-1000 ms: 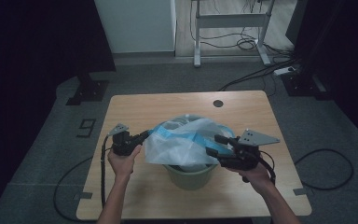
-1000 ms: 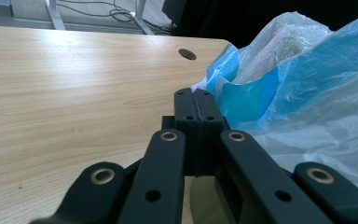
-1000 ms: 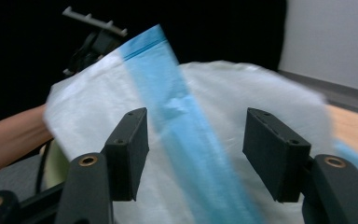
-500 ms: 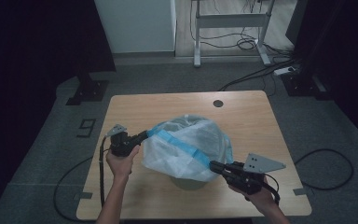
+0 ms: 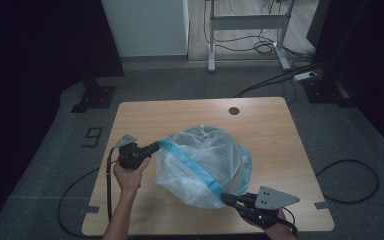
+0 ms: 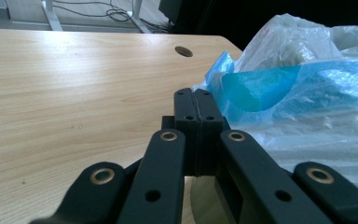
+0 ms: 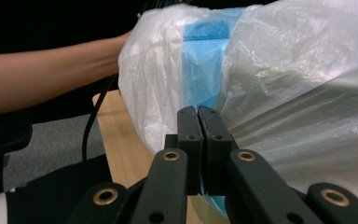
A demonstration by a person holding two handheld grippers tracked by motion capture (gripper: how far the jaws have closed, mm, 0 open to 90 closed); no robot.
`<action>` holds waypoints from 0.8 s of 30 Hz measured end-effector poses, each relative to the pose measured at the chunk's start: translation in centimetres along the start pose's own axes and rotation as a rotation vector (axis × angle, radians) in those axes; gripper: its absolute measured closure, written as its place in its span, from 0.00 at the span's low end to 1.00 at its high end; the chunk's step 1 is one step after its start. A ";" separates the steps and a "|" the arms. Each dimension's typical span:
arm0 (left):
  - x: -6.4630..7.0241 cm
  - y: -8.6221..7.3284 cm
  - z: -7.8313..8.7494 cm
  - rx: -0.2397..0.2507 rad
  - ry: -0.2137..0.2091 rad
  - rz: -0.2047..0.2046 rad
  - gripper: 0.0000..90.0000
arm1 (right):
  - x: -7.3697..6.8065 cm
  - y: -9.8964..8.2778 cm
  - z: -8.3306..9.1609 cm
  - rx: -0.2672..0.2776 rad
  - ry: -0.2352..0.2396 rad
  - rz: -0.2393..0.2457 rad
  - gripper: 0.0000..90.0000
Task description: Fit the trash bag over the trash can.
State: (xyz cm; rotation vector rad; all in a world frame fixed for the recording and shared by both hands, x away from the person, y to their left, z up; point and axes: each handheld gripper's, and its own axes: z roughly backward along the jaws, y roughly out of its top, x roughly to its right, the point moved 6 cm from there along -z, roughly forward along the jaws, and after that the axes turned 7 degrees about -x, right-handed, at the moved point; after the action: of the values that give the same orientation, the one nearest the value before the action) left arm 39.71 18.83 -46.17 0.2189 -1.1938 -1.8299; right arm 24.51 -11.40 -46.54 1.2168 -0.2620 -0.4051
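Left tool (image 5: 153, 147) and right tool (image 5: 228, 199), jaws fully closed, each pinch the blue-banded rim of the plastic bag (image 5: 202, 162) at opposite sides, stretching its mouth wide above the bench (image 5: 270, 125), presumably for lining a container.

You are working in dim light: the high view is fading to black at both sides, while soft glare is lying across the table (image 6: 65, 88) in your left gripper view and the nearest jaws are blurring.

High view overhead, far; gripper views close, level; all share bag (image 5: 202, 167).
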 end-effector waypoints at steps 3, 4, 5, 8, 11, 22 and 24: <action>0.1 -0.1 0.1 -0.007 0.004 -0.010 1.00 | 0.0 -0.3 -0.2 -0.012 -0.014 0.012 0.92; 0.1 -0.1 0.2 -0.007 0.003 -0.011 1.00 | 0.1 -0.3 -0.3 -0.016 -0.017 0.014 0.91; 0.1 -0.1 0.3 -0.007 0.002 -0.011 1.00 | 0.1 -0.3 -0.3 -0.018 -0.015 0.019 0.89; -0.1 -0.2 0.5 -0.007 0.006 -0.012 1.00 | -0.1 0.5 0.4 0.021 -0.041 0.034 0.72; -0.2 -0.2 0.6 -0.005 0.007 -0.009 1.00 | -0.5 2.2 1.5 0.097 -0.056 0.035 0.59; -0.1 -0.1 0.7 0.002 0.005 -0.004 1.00 | 0.4 6.9 -0.5 0.046 -0.019 0.029 0.47; -0.2 -0.1 0.7 0.003 0.005 -0.003 1.00 | 0.7 7.0 -1.2 0.023 -0.016 0.012 0.47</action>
State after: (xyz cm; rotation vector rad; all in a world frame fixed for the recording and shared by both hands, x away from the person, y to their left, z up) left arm 39.34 19.40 -45.97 0.2272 -1.1936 -1.8288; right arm 26.76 -8.69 -40.35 1.2339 -0.2884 -0.4027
